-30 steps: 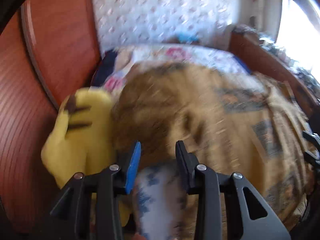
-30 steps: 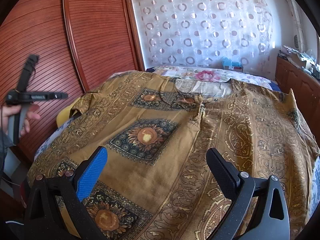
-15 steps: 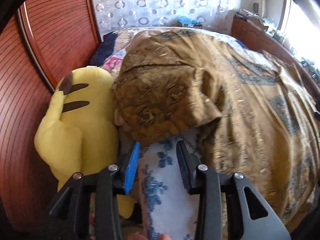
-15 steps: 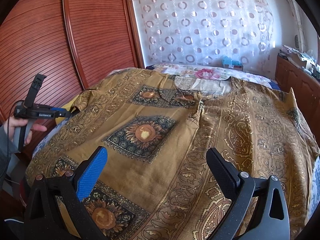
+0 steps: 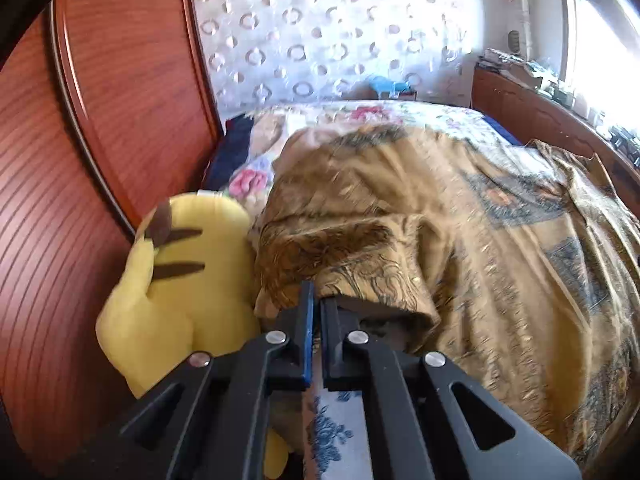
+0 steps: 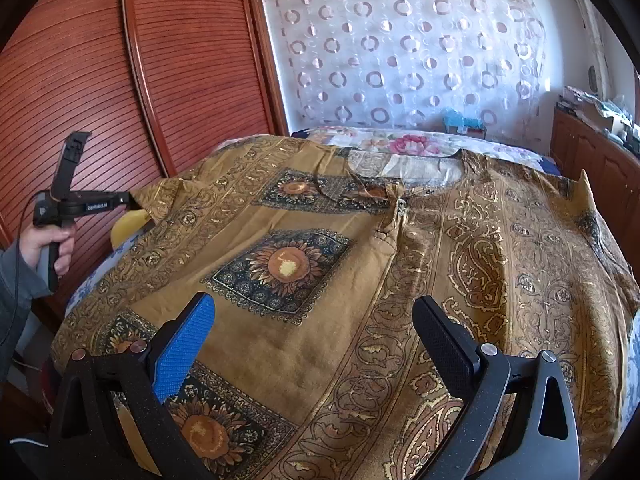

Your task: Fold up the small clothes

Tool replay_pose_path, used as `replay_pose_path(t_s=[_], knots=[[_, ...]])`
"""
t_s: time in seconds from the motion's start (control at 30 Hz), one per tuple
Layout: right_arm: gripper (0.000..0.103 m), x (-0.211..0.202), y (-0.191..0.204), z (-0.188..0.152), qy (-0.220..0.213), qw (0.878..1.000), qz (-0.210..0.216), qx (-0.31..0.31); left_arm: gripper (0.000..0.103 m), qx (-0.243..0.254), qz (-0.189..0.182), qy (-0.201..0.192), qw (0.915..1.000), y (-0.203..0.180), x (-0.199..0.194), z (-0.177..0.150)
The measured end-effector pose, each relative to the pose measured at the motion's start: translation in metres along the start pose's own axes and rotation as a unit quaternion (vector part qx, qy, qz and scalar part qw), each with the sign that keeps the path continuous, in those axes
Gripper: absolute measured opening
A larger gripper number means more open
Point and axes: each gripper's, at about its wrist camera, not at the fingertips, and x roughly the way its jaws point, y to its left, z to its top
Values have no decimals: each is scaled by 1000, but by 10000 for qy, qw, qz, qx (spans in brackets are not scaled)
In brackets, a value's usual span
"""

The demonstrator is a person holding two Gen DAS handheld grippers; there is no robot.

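A mustard-gold patterned shirt (image 6: 360,264) with sunflower squares lies spread flat over the bed, neck opening at the far side. My left gripper (image 5: 318,300) is shut on the edge of the shirt's left sleeve (image 5: 352,256) and lifts it a little. In the right wrist view the left gripper (image 6: 132,200) shows at the sleeve tip at the left edge of the bed. My right gripper (image 6: 316,328) is open and empty, hovering over the near hem of the shirt.
A yellow plush toy (image 5: 180,272) lies at the bed's left edge against the red-brown slatted wardrobe (image 6: 120,80). A floral bedsheet (image 5: 332,432) lies under the shirt. A wooden cabinet (image 6: 592,160) stands at the right. A dotted curtain (image 6: 400,60) hangs behind.
My left gripper has closed on the sleeve edge, which it was open in front of earlier, and has raised it slightly. The right gripper has stayed still and open.
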Motion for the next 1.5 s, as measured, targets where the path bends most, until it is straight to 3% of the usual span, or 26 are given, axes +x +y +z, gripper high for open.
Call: replay_pose_path(t_s=[0.1,0.27,0.37,0.5,0.6,0.87,1.23,1.5], knots=[[101,-1,0,0,-15,10000,3,-7,0,92,-32,-254,9996,-11,-11,20],[101,-3,-1,0,-45,10000,-12,21,0,364,-397,-617,9966,-51,-29,57],[101,-7,-4,0,-81,9999,-21,63,0,771,-696,-540,9931,-90,-32,67],[101,-10,-10,-2,-112,9998,-30,137,0,1327,-1093,-271,9847,-133,-33,58],[101,-13,-14,-3,-118,9998,-33,172,5,1596,-1144,-149,9804,-153,-39,44],[101,-14,-14,1,-124,9998,-24,150,10,1154,-1014,-73,9881,-125,-49,26],[101,-4,-4,22,-39,9999,27,-145,10,750,-733,614,9926,-96,14,-16],[101,6,-1,30,63,9997,115,-212,11,590,-767,509,9940,-93,26,-22]])
